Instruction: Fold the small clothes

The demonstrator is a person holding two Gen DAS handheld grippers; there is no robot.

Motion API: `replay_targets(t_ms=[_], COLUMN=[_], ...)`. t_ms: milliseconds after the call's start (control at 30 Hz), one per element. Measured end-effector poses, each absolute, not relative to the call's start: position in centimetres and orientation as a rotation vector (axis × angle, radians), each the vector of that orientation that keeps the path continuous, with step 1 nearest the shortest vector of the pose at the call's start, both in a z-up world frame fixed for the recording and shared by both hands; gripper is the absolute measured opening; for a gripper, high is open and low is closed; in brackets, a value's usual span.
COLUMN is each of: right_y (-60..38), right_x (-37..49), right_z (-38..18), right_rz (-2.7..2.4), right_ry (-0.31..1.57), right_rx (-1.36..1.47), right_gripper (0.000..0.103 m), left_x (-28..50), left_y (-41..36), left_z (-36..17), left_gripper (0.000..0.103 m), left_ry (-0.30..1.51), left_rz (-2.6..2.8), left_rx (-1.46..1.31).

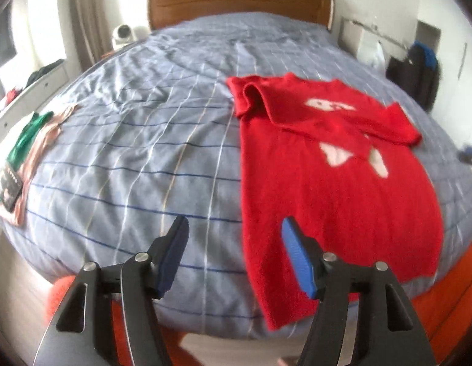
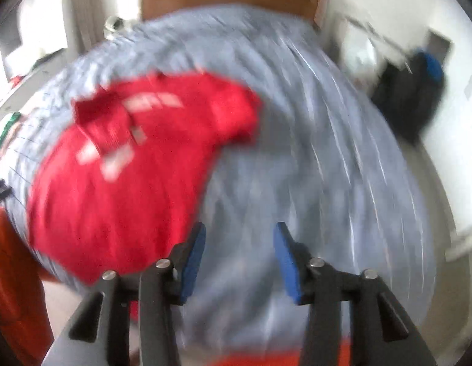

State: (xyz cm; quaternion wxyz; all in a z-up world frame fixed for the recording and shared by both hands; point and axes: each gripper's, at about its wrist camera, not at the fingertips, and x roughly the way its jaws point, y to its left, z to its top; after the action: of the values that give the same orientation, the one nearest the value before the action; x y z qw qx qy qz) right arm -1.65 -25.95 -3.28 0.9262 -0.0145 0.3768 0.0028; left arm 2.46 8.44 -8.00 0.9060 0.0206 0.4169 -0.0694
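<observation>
No basket or box in sight on this one: everything lies straight on the bed (image 1: 138, 140), its blue checked cover wrinkled, wooden headboard (image 1: 239, 3) far ahead of both grippers. Off to the far left of the left gripper (image 1: 234, 228), at the bed's edge, sits a small stack of folded clothes (image 1: 28, 149), green on pink, with a dark card lying on top.

And here's the red sweater (image 1: 333, 183)! It's spread flat on the cover, hem toward the cameras, white pattern on the chest, both sleeves folded in across the body. It lies ahead of the left gripper and to its right, the blue right-hand pad just over its near edge. The jaws there stand spread, nothing between them.

Over in the right wrist view, heavy blur. The right gripper (image 2: 239, 228) has its jaws parted too, empty, bare cover between them, and the sweater (image 2: 129, 177) lies ahead and to the left.
</observation>
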Motion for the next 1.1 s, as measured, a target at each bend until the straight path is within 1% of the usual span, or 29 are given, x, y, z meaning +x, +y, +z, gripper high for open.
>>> replay_targets(t_ms=[33,100,200,333,400,433,467,533,600,700,767,833,867,933,967,1000,1033,1067,1100], right_y=[-24.7,-21.7,-17.2,-13.3,-13.5,-14.2,-15.6,-20.2,-25.4,-37.6,-43.8,-48.5,-50.1,-52.6,-53.3,-53.8,-54.0,-54.0,-54.0], right_x=[0.0,3.9,9.9,15.2,17.1,17.7,18.2,18.1,16.6,11.8,8.1,5.6,4.6,3.2,2.7,2.3,2.0,1.7,1.5], right_z=[-2.8,-2.7,-5.2,-9.3,-10.2,-10.1,-9.6,-7.6,-5.9,-5.2,-6.3,-8.6,-9.7,-12.4,-13.5,-14.3,-15.1,-15.5,-15.7], right_rz=[0.033,0.128,0.256,0.270,0.245,0.229,0.189,0.126,0.039,-0.147,-0.246,-0.302,-0.330,-0.301,-0.289,-0.272,-0.244,-0.222,-0.196], right_ry=[0.753,0.734,0.815,0.844,0.831,0.826,0.816,0.770,0.720,0.661,0.645,0.677,0.694,0.715,0.711,0.698,0.688,0.679,0.660], right_rx=[-0.072,-0.168,-0.297,-0.469,-0.454,-0.389,-0.310,-0.111,0.028,0.350,0.522,0.629,0.655,0.769,0.830,0.879,0.919,0.941,0.960], right_gripper=[0.057,0.057,0.056,0.052,0.037,0.009,0.004,0.004,0.004,0.004,0.004,0.004,0.005,0.010,0.010,0.012,0.019,0.030,0.036], left_x=[2.1,1.6,0.8,0.6,1.0,1.1,1.2,1.2,1.2,1.5,1.6,1.8,1.8,1.8,1.7,1.6,1.4,1.3,1.1], left_y=[8.4,9.0,10.2,11.2,11.7,11.9,12.0,12.3,12.5,12.7,12.6,12.2,12.1,11.7,11.6,11.4,11.3,11.3,11.3], left_z=[-8.3,-9.1,-10.3,-11.5,-11.7,-11.8,-11.8,-11.9,-12.1,-12.3,-12.4,-12.6,-12.7,-12.8,-12.8,-12.7,-12.6,-12.5,-12.5], left_gripper=[0.066,0.066,0.066,0.066,0.066,0.066,0.066,0.066,0.066,0.066,0.066,0.066,0.066,0.066,0.066,0.066,0.066,0.066,0.066], left_ry=[0.857,0.862,0.886,0.902,0.918,0.920,0.922,0.923,0.929,0.938,0.943,0.952,0.956,0.960,0.958,0.954,0.949,0.944,0.940], left_rz=[-0.132,-0.113,-0.097,-0.059,-0.059,-0.065,-0.066,-0.068,-0.069,-0.071,-0.071,-0.070,-0.071,-0.073,-0.073,-0.071,-0.067,-0.065,-0.065], left_rx=[0.038,0.025,0.003,0.010,-0.018,-0.033,-0.040,-0.053,-0.067,-0.090,-0.095,-0.086,-0.082,-0.069,-0.060,-0.051,-0.040,-0.035,-0.031])
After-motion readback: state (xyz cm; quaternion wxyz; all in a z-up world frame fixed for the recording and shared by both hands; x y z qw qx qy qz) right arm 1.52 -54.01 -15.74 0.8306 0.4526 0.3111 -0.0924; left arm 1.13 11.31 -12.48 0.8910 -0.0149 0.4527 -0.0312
